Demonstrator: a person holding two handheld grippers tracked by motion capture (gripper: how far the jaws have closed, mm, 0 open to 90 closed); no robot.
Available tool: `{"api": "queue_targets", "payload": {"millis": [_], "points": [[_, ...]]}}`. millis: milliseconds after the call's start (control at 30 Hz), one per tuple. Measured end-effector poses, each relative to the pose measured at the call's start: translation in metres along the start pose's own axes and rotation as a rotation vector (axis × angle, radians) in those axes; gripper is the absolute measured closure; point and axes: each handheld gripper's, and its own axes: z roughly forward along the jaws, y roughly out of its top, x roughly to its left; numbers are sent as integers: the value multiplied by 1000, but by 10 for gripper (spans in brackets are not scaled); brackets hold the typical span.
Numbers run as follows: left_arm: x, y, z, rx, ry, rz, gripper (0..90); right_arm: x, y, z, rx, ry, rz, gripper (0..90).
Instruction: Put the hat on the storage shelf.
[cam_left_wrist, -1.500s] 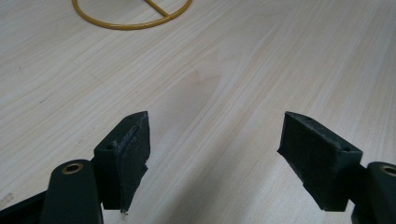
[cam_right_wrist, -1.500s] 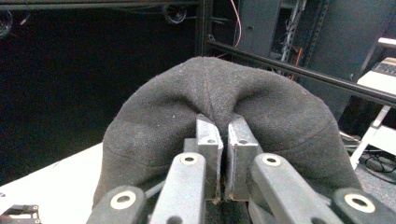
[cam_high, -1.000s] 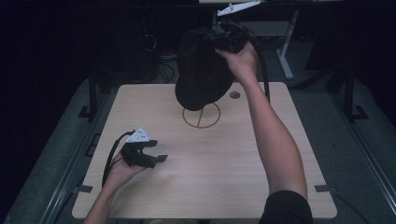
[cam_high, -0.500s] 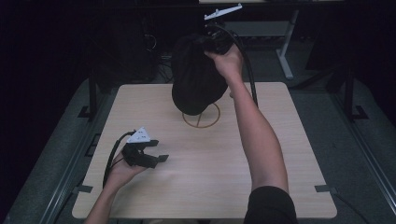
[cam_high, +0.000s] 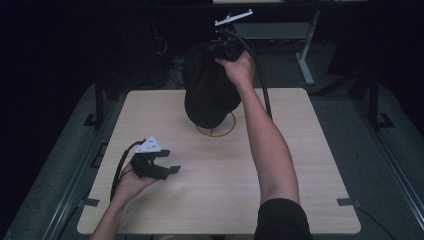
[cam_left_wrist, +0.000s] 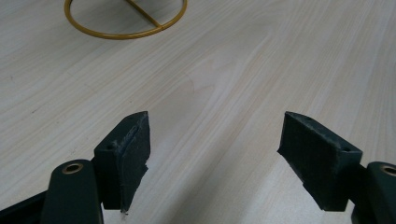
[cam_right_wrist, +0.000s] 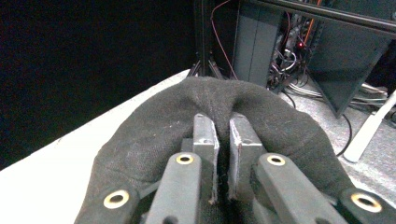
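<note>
Hanging from the right gripper above the far middle of the wooden table, a black knitted hat forms a dark rounded pouch whose lower end hides most of the gold wire ring stand beneath it. Seen in the right gripper view, its coarse, slightly fuzzy fabric bunches into a ridge over the jaws, which are pinched nearly together on a fold of it. Near the table's left front, the left gripper rests low with jaws spread wide and nothing between them.
</note>
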Motion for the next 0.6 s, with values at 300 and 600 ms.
{"api": "queue_targets", "payload": {"millis": [300,600], "points": [[2,-2,-3,-5,2,-6,241,4,-12,26,106,51,10,591],[2,-2,-3,2,8,1,241,6,-17,23,89,63,11,518]]}}
